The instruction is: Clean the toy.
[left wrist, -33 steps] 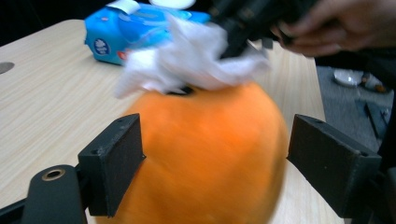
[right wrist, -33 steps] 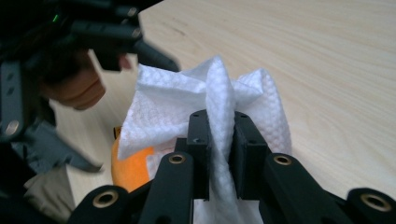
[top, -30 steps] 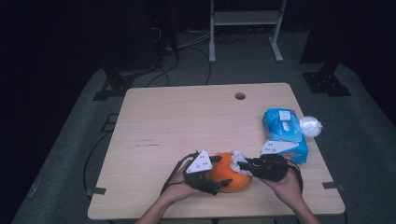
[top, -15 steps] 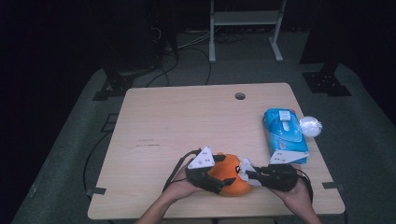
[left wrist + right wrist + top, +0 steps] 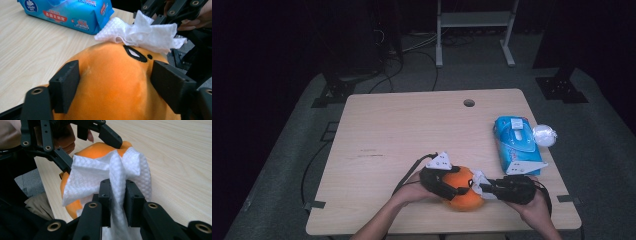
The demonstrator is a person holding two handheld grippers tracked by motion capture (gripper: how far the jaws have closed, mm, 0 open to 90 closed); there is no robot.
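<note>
An orange plush toy [image 5: 462,192] with a black eye mark lies near the table's front edge. My left gripper [image 5: 451,184] is shut on it: in the left gripper view both pads [image 5: 66,82] press into the orange toy [image 5: 112,85]. Its jaws have just been closing with the toy between them. My right gripper [image 5: 117,187], coming from the right, is shut on a white textured wipe [image 5: 100,177]. The wipe [image 5: 145,32] is draped against the top of the toy's face.
A blue pack of wet wipes [image 5: 514,142] lies at the right side of the table, with a white crumpled ball [image 5: 544,135] beside it by the right edge. A small round hole [image 5: 469,103] is in the tabletop at the back.
Both grippers and the toy have shifted slightly to the right and toward the front edge. The right gripper has dropped a little with the wipe against the toy.
</note>
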